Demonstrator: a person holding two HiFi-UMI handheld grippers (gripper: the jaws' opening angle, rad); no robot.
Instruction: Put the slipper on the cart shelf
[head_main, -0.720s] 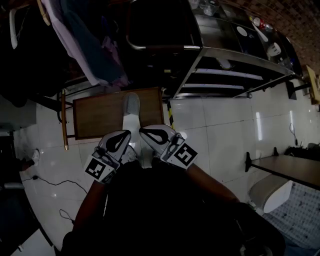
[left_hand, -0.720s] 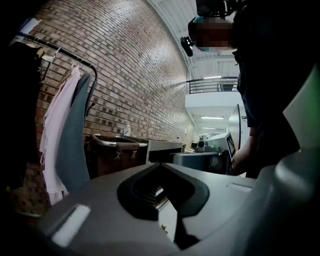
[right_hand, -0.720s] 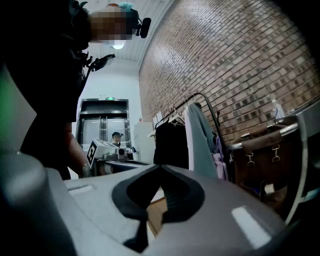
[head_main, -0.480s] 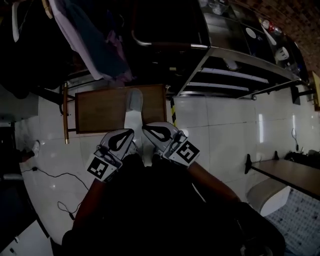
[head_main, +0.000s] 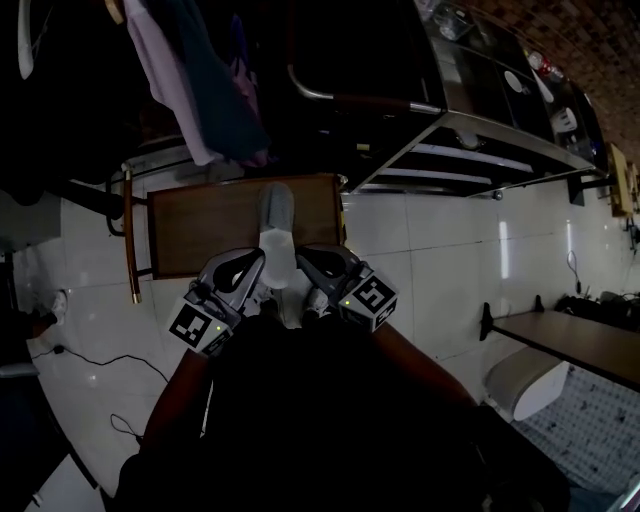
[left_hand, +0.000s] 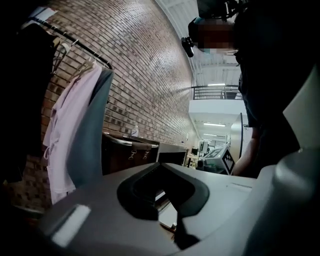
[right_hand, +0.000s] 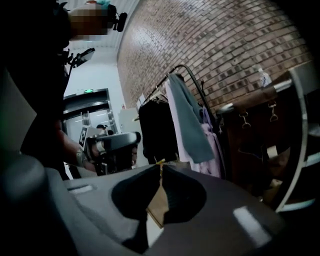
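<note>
The pale slipper (head_main: 276, 228) lies lengthwise at mid-frame in the head view, its grey end over the brown tabletop (head_main: 205, 225), well apart from the metal cart (head_main: 480, 150) at upper right. The left gripper (head_main: 252, 262) and right gripper (head_main: 306, 256) flank its near end. In its own view each has its jaws drawn together, with nothing between them.

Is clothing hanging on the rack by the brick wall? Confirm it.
Yes, a pink garment and a grey garment hang from the rack against the brick wall.
</note>
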